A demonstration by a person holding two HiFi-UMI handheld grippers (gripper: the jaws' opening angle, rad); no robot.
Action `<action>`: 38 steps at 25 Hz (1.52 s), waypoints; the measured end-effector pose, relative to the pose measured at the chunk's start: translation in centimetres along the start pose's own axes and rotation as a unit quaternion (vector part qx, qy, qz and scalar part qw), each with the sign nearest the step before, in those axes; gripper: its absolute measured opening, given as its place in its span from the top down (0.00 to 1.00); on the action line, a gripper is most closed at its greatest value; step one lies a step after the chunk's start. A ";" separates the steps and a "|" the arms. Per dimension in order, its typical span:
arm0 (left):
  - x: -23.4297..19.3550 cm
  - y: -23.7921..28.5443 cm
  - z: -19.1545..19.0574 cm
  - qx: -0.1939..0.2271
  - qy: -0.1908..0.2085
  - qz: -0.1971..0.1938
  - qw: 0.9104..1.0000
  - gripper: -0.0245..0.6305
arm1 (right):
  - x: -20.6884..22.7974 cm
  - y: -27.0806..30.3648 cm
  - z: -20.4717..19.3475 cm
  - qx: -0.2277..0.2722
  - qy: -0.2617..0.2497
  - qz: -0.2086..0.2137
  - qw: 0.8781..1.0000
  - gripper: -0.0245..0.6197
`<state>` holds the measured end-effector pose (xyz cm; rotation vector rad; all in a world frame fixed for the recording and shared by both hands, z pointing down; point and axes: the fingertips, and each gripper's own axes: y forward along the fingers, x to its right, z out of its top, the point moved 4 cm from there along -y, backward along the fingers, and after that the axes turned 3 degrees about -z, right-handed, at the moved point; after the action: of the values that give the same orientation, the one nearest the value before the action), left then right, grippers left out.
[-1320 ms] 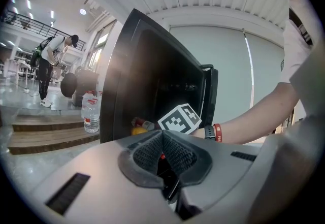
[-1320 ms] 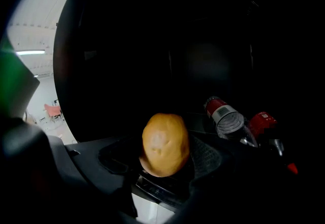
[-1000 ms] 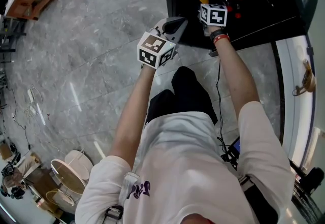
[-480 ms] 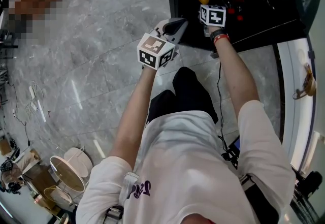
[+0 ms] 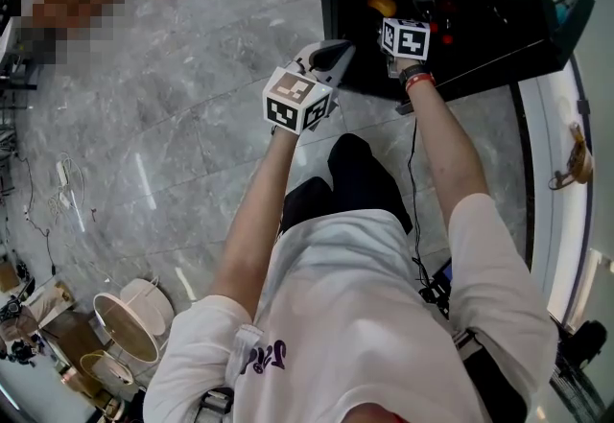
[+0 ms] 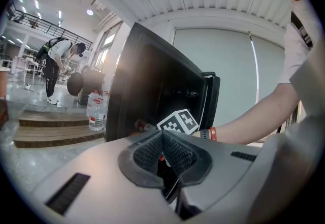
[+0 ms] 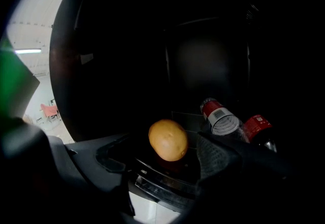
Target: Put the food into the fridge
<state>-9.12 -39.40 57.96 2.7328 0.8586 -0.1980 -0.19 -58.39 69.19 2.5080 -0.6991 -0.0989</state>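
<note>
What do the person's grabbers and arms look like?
The left gripper and right gripper are grey with ribbed pads, each carrying a white cube of black square markers. White short sleeves; a red wristband and black cable on the right arm.

Hand-held gripper (image 7: 161, 163): jaws, just opened wide, flank a round yellow-brown potato (image 7: 168, 139), untouched, on the black fridge shelf (image 7: 155, 181).
</note>
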 end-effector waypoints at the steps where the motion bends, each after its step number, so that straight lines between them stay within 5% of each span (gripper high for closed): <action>1: 0.2 -0.2 0.4 0.000 0.000 -0.001 1.000 0.93 | -0.1 -0.4 0.2 0.000 0.000 0.000 1.000 0.39; 21: 4.1 -4.4 5.0 -0.023 -0.001 -0.008 1.000 0.93 | -1.7 -9.4 2.0 -0.016 0.011 -0.008 1.000 0.39; 38: 6.3 -9.9 9.2 -0.021 -0.022 -0.003 1.000 0.93 | -5.1 -18.9 5.1 -0.009 0.021 0.001 1.000 0.49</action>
<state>-10.14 -30.88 45.73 2.6761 0.8504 -0.2371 3.12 -44.55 54.83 2.4841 -0.6799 -0.0510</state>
